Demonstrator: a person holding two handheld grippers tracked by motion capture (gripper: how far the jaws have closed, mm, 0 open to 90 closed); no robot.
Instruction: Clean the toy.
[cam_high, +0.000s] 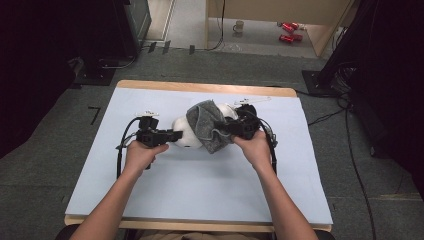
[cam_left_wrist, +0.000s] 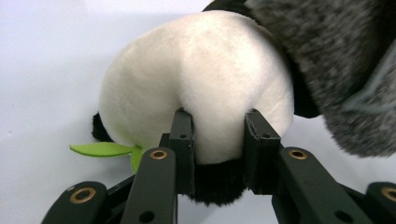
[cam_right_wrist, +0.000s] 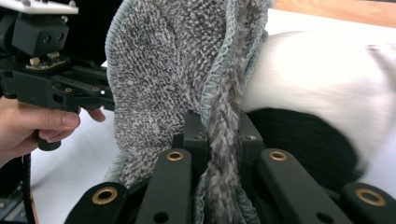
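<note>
- High view: the plush toy (cam_high: 186, 134) lay near the middle of the table (cam_high: 200, 200), a little toward its far edge, with its long axis running left to right. The left gripper (cam_high: 175, 135) held its left end and the right gripper (cam_high: 231, 128) stood at its right end, so the toy lay between them. The grey towel (cam_high: 207, 125) was draped over the toy's right part.
- Left gripper view: the jaws pinched the toy's white fur straight ahead, the towel to the right.
- Right gripper view: the jaws were closed on the towel's folded hem, and the toy lay behind it, to the right.
</note>
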